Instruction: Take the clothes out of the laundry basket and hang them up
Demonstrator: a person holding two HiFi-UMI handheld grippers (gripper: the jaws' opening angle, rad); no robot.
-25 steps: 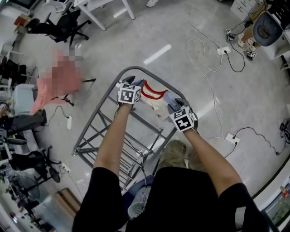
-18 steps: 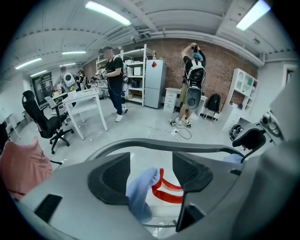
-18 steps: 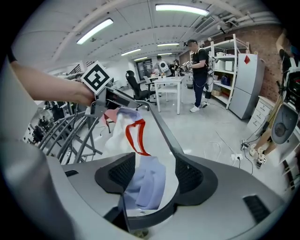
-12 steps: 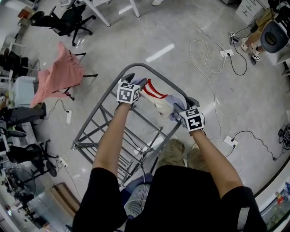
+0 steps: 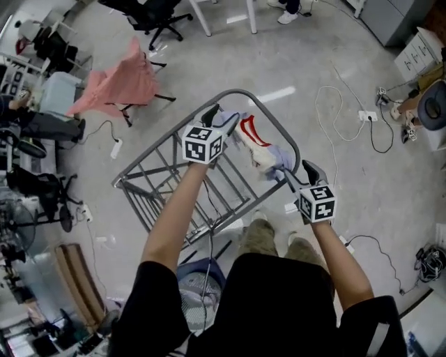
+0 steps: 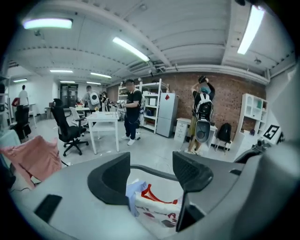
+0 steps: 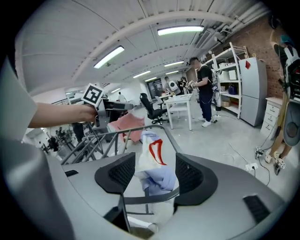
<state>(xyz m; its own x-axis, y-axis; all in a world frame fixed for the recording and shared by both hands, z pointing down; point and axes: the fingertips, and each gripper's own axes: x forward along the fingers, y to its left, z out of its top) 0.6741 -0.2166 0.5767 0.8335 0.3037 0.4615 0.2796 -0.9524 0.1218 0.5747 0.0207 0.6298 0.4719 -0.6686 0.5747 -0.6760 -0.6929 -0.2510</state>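
Note:
A white garment with red trim and a pale blue part (image 5: 256,143) hangs over the rounded end bar of the grey drying rack (image 5: 162,169). My left gripper (image 5: 219,117) hovers above its left end. My right gripper (image 5: 300,174) is off its right end. Both have just been opening, and their jaws stand wide with nothing pressed between them. In the left gripper view the garment (image 6: 152,206) lies below the left gripper (image 6: 151,164). In the right gripper view the garment (image 7: 154,154) hangs beyond the right gripper (image 7: 157,176). A laundry basket (image 5: 201,289) stands by the person's feet.
A pink garment (image 5: 122,80) hangs on a stand at the back left. Cables and power strips (image 5: 366,115) lie on the floor to the right. An office chair (image 5: 157,10) and white tables stand farther back. People (image 6: 131,115) stand in the room's far part.
Both grippers have let go of the white garment and risen off it. It stays draped on the rack's end bar. The right gripper has drawn back toward the person.

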